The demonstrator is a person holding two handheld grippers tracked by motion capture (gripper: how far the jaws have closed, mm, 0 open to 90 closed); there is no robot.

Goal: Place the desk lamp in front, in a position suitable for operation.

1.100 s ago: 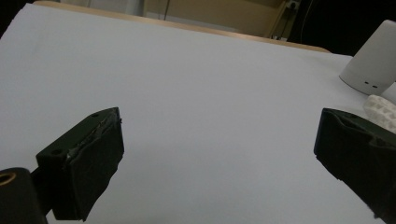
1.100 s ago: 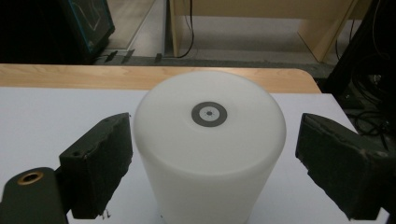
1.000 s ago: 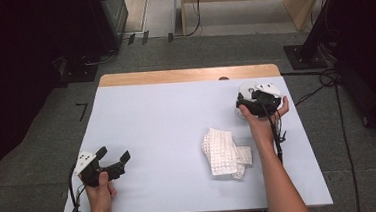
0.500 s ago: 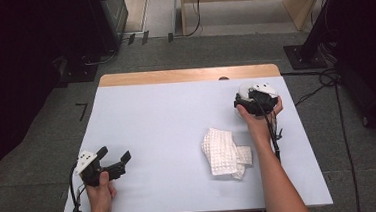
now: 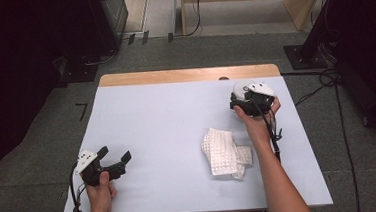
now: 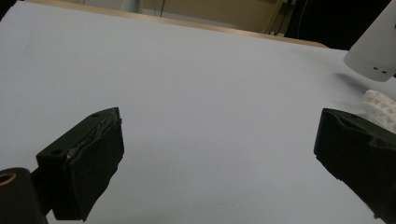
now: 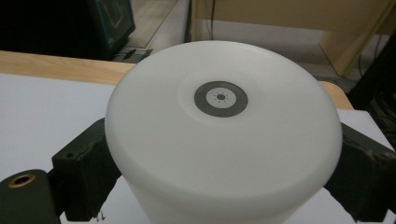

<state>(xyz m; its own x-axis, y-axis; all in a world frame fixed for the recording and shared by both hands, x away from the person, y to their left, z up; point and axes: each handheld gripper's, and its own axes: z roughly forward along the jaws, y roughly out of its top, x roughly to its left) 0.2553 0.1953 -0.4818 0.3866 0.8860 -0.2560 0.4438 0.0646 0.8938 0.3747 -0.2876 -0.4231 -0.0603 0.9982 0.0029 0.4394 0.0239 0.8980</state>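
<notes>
High view looks down; both gripper views skim the shared table.

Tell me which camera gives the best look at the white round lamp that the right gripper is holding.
The right gripper view: the white lamp sits close between both jaws, its top with the grey sun-marked button plain. The high view has it small, partly behind the right gripper. The left gripper view catches just a corner of it at the top right edge.

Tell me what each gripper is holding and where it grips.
Right gripper clamps the white lamp by its sides, below the top. Left gripper holds nothing.
</notes>
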